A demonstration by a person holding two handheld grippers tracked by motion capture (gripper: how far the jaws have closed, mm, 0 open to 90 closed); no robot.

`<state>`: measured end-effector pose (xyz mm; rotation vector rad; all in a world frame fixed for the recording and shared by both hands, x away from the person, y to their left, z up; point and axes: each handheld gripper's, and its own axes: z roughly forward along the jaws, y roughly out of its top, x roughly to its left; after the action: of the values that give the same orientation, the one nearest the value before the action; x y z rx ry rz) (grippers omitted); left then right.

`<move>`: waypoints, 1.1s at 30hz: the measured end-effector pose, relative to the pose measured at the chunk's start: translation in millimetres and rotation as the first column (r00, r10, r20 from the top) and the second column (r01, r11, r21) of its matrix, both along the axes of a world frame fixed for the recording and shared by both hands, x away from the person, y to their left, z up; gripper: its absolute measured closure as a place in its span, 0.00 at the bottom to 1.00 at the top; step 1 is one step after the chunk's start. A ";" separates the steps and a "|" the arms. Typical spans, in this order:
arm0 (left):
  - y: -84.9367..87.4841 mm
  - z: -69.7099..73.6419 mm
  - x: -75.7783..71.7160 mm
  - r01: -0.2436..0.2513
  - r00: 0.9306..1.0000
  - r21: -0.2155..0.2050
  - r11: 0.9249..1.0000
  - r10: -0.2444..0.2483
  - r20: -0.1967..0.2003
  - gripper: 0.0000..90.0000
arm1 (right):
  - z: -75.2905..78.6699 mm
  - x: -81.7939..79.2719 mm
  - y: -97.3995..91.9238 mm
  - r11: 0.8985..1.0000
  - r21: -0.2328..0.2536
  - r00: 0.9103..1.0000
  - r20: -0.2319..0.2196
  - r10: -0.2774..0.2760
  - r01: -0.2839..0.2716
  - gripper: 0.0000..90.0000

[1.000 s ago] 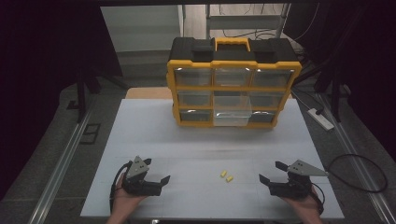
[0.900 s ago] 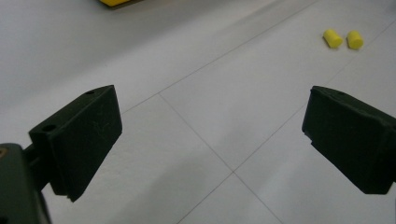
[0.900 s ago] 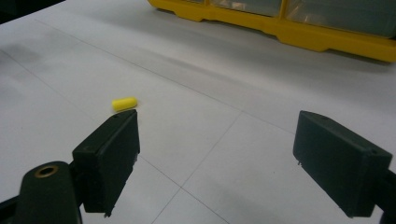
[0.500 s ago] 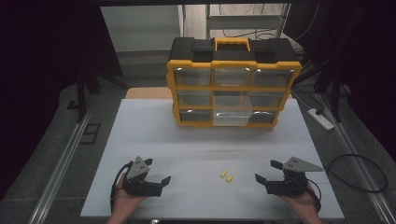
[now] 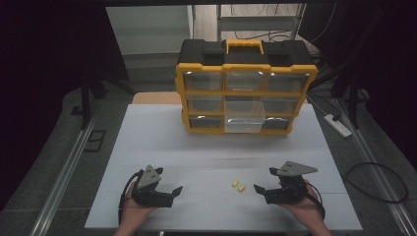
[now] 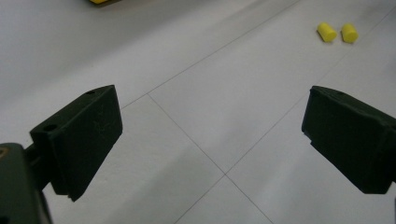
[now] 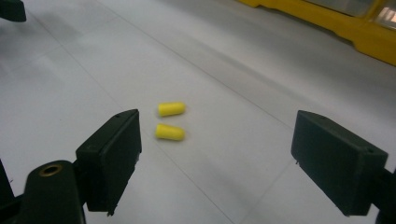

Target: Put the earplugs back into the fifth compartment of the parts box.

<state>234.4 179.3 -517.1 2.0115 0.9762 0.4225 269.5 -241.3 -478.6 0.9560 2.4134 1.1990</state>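
We see two yellow earplugs [image 5: 238,185] side by side on the table [image 5: 206,147]; our left gripper [image 5: 173,192] and right gripper [image 5: 257,189] both gape wide, empty.

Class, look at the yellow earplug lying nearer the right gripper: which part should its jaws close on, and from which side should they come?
Probably grip the nearer earplug across its rounded middle, coming from above with the open right gripper, one jaw on each long side. It lies flat on the white table, a short cylinder, so the ends give little purchase. The second earplug lies parallel and close, leaving a narrow gap for a jaw.
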 end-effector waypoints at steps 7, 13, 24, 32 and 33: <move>-1.4 -0.4 0.5 0.001 1.000 0.002 1.000 -0.001 0.000 0.06 | -3.4 6.7 14.9 0.999 -0.029 1.000 -0.012 0.027 -0.028 0.19; -0.7 -1.0 0.0 0.000 1.000 0.002 1.000 0.000 0.000 0.06 | -6.4 14.1 28.0 0.998 -0.052 0.999 -0.033 0.042 -0.044 0.19; -0.1 -2.2 1.0 -0.004 1.000 0.009 1.000 0.004 -0.004 0.06 | -20.5 21.5 53.6 0.988 -0.138 0.994 -0.086 0.060 -0.072 0.21; 0.5 -2.8 1.7 -0.002 1.000 0.014 1.000 0.002 -0.009 0.06 | -32.6 17.7 60.0 0.984 -0.166 0.993 -0.105 0.052 -0.069 0.27; 0.5 -2.9 1.8 -0.002 1.000 0.011 1.000 0.002 -0.010 0.06 | -34.0 17.4 60.9 0.983 -0.171 0.993 -0.108 0.054 -0.072 0.29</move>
<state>236.2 179.8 -519.9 2.0243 0.9842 0.4207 286.9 -180.5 -512.6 0.9154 2.5967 0.9599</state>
